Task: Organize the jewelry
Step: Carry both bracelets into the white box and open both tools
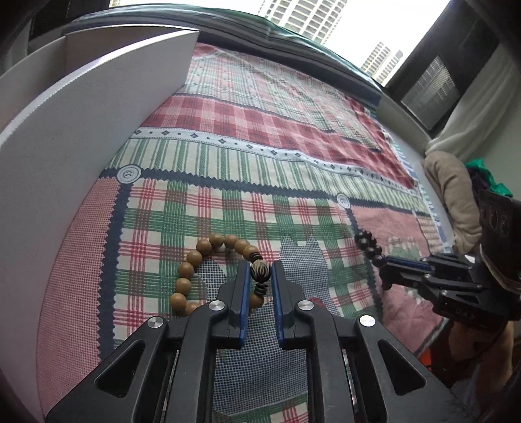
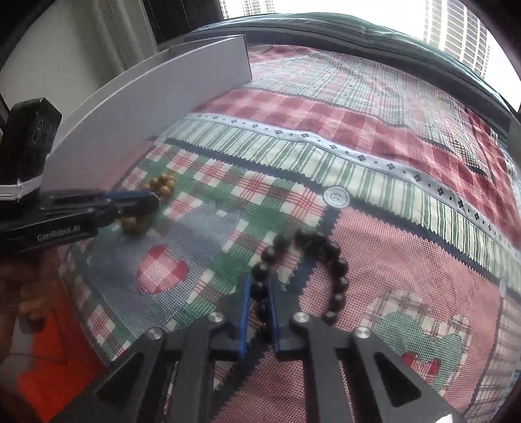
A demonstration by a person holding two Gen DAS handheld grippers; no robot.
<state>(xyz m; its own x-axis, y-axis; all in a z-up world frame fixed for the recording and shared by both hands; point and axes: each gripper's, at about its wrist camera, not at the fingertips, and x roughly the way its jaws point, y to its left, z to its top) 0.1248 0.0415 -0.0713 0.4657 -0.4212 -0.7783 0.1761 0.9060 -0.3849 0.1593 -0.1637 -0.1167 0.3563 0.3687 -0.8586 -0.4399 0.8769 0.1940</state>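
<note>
The left gripper [image 1: 260,276] has its jaws drawn in on either side of the striped black-and-white bead of the tan wooden bead bracelet [image 1: 195,270], the blue pads nearly touching that bead, so it appears to pinch the bracelet there. The rest of the tan loop curves away to the left of the jaws and lies on the patchwork cloth [image 1: 276,156] of red, green and pink checks. In the right wrist view the same gripper [image 2: 153,201] comes in from the left edge, with tan beads [image 2: 162,184] bunched at its tip. The right gripper [image 2: 259,293] has its jaws pressed close on the dark bead bracelet [image 2: 338,279], one stretch of the strand running between the blue pads while the remaining beads arc out ahead and to the right over a pink patch of the cloth. In the left wrist view the right gripper [image 1: 387,263] reaches in from the right edge, and a short run of dark beads [image 1: 368,244] sticks out from its tip. The two bracelets are well apart. A white curved panel [image 1: 75,130] stands upright along the left side of the cloth, just beside the tan bracelet's end of the scene. Beyond the far edge, high-rise buildings [image 1: 309,16] show through the window.
</note>
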